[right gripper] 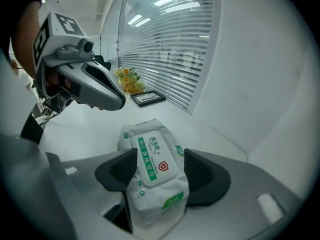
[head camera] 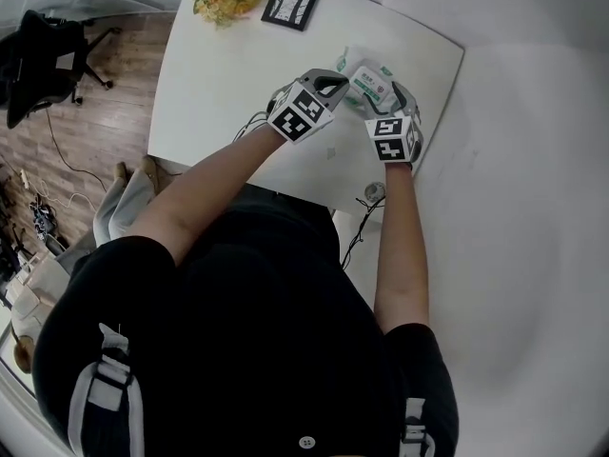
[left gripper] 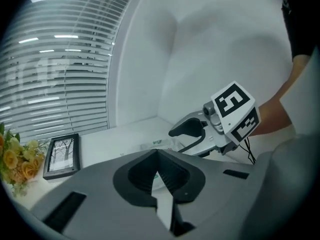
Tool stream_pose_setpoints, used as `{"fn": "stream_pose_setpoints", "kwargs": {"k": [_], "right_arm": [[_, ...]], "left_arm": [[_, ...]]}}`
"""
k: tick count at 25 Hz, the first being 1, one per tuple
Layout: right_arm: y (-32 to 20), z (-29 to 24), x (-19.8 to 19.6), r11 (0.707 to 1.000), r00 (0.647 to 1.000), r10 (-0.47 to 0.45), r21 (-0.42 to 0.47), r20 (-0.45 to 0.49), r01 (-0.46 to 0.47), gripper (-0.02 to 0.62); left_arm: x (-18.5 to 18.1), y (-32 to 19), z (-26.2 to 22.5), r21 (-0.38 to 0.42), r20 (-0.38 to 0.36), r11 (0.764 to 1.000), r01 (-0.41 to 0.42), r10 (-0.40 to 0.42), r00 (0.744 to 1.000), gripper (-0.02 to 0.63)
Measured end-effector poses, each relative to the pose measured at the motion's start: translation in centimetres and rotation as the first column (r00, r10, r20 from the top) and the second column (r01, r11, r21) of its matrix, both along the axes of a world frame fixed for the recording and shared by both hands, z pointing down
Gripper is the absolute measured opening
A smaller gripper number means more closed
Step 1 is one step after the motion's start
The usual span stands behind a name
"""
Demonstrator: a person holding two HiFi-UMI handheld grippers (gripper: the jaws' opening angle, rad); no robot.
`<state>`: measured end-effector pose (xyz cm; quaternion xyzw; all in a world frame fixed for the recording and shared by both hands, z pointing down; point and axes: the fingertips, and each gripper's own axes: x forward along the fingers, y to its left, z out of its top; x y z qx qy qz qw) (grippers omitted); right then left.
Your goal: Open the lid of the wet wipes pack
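Over white tabletop [head camera: 219,84] — right tool [right gripper: 157,165] pinching crinkly wet wipes pack [right gripper: 156,201], rectangular lid [right gripper: 150,151] flat; left tool [left gripper: 159,176] pressed together.

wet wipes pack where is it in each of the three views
Head view: wet wipes pack upper centre-right, on the white table.
Left gripper view: its crinkled edge shows centre, just beyond the jaws.
Right gripper view: lower centre, between the jaws.
Shared landmark: the framed picture.

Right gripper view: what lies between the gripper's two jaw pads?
The wet wipes pack stands between the right gripper's pads, which appear to touch its sides; its lid is closed. The right gripper view shows this.
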<state>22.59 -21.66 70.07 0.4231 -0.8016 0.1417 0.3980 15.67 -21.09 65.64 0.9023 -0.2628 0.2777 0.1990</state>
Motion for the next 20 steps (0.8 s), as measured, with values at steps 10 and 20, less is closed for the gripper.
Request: {"fn": "stream_pose_setpoints", "kwargs": {"k": [10, 20], "right_arm": [[0.1, 2.7, -0.9, 0.994, 0.991, -0.107, -0.045, -0.086, 0.103, 0.339], [-0.4, 3.1, -1.0, 0.988, 0.982, -0.149, -0.059, -0.115, 0.143, 0.35]], "left_arm": [[0.5, -0.5, 4.4, -0.069, 0.054, 0.997, 0.031, -0.027, 0.998, 0.0], [0.7, 0.0, 7.5, -0.141, 0.111, 0.989, 0.049, -0.033, 0.993, 0.0]]}}
